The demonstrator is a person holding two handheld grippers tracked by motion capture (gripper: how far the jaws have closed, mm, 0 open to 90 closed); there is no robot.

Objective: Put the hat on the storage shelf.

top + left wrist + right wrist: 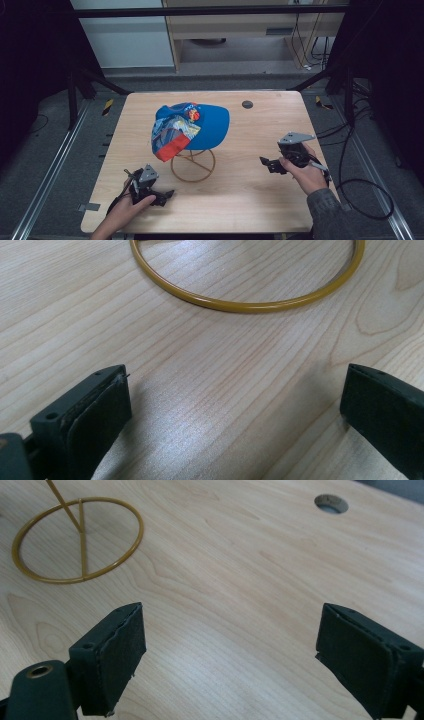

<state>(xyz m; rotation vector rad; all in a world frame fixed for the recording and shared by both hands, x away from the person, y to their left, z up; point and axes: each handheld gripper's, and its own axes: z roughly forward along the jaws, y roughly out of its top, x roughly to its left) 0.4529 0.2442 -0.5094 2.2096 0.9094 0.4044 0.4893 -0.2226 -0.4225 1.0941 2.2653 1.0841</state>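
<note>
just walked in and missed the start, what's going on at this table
A person holds a claw in each hand at a wooden table. A blue cap sits on a gold wire stand in the middle. The left claw rests low near the stand's ring base, and the right claw hangs off to the stand's right. Both are open and hold nothing; the cap is untouched.

High overview; close gripper views, both toward stand ring.

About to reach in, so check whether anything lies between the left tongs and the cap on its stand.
Nothing visible does. The left tongs sit open on the table just short of the stand. Bare wood lies between them and its gold ring. The cap sits on top of the stand, above and beyond the tongs.
</note>
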